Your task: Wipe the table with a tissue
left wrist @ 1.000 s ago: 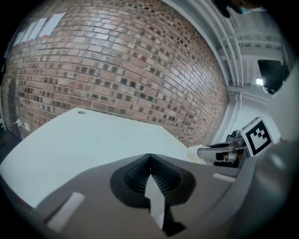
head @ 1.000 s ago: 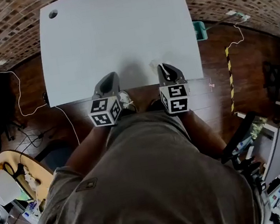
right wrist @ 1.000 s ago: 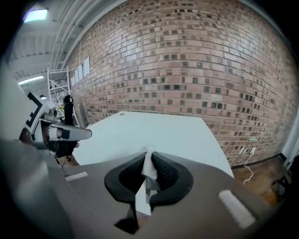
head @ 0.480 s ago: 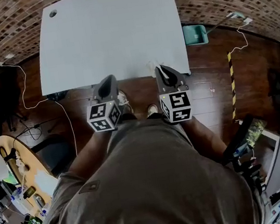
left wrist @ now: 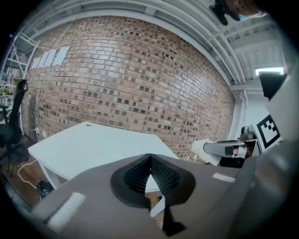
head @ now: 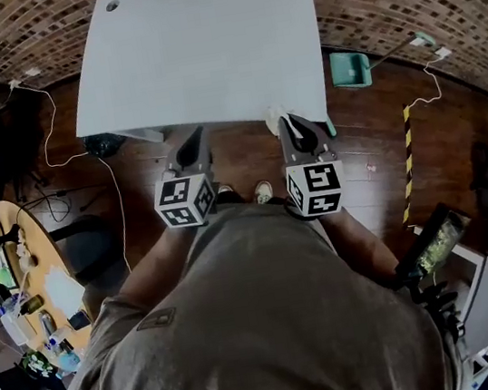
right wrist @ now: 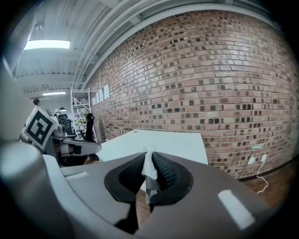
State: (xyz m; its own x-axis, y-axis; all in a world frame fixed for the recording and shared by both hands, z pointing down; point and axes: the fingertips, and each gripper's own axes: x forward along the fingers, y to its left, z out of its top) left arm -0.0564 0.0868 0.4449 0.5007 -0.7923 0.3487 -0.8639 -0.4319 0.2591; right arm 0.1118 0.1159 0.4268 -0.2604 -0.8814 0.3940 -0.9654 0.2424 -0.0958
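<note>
Right gripper (right wrist: 150, 173) clamps tissue (right wrist: 149, 167), left gripper (left wrist: 150, 164) clenched empty; table (head: 203, 49) lies just ahead, not beneath either.

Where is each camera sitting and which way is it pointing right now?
Head view: on the person's head, looking steeply down at the white table and the floor; shows the torso, left gripper and right gripper.
Left gripper view: rides the left gripper, looking along its shut, empty fingers toward the table and brick wall.
Right gripper view: rides the right gripper, looking along fingers pinching the tissue toward that wall.
Shared: both gripper views show the table and each other's gripper.
</note>
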